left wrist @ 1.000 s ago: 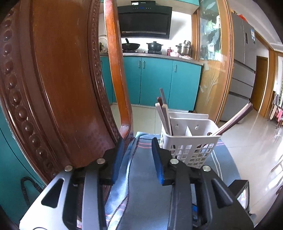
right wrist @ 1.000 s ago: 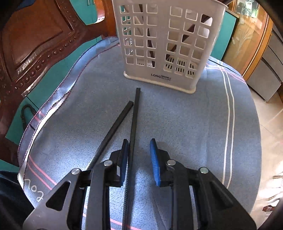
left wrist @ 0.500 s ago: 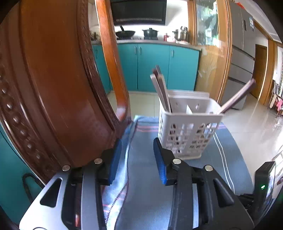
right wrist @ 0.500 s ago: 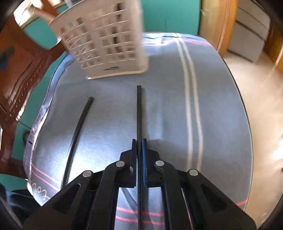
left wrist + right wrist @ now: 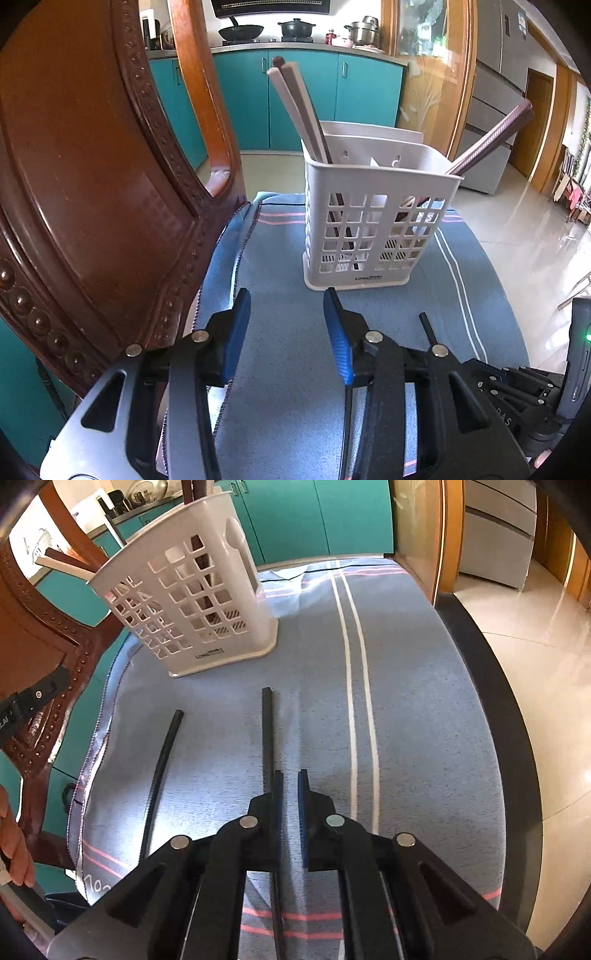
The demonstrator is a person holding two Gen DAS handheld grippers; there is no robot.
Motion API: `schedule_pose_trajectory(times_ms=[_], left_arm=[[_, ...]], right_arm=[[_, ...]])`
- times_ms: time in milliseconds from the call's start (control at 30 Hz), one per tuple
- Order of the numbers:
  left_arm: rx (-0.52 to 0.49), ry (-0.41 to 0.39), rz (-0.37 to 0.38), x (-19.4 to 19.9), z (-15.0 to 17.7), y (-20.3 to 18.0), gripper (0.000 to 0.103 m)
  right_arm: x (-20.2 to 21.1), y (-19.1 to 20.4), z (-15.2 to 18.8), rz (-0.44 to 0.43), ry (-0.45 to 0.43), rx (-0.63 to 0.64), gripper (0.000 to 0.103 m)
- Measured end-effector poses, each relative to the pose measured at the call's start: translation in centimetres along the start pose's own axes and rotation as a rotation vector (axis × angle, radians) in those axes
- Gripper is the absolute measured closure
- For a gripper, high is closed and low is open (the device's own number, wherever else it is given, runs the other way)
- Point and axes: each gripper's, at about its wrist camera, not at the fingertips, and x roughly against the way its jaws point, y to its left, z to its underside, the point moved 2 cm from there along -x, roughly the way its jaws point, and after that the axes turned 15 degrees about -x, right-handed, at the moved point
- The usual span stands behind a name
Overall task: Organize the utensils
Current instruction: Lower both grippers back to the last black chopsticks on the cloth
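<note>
A white slotted caddy [image 5: 369, 221] [image 5: 192, 590] stands on the blue striped cloth and holds beige and brown chopsticks [image 5: 295, 110] and a dark red one [image 5: 491, 136]. Two black chopsticks lie in front of it. One chopstick [image 5: 266, 731] [image 5: 426, 325] runs under the left finger of my right gripper [image 5: 289, 775]. Those jaws are all but shut, and only cloth shows in the slit between them. The other chopstick [image 5: 162, 768] lies apart to the left. My left gripper [image 5: 286, 295] hovers short of the caddy, its jaws opening with nothing between them.
A carved wooden chair back [image 5: 92, 184] rises close on the left of the cloth-covered round table [image 5: 424, 709]. The table's dark rim [image 5: 480, 657] drops to a tiled floor on the right. A person's hand [image 5: 11, 842] shows at the left edge.
My right gripper closed on the black chopstick, then swung and rolled; now the stick sits off-centre under its left finger. My left gripper sank, tipped toward the cloth, and its jaws widened.
</note>
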Motion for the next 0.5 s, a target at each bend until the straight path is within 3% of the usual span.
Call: schedule_pose_trajectory(times_ms=[133,300,500], left_arm=[[-0.013,0.018,0.002,-0.5,0.1,-0.4,0.053],[-0.039,0.101,0.044,-2.6,1.1,-1.9,0.048],[-0.070,0.242,0.124,-6.6,3.1,-4.4,0.048]], right_arm=[[0.1,-0.2,0.2,0.001,-0.002,-0.002,0.078],[0.4,0.2,-0.5,0.012,-0.023,0.009,0.076],[1.4,1.4,-4.6,0.077,-0.055,0.077,0.077]])
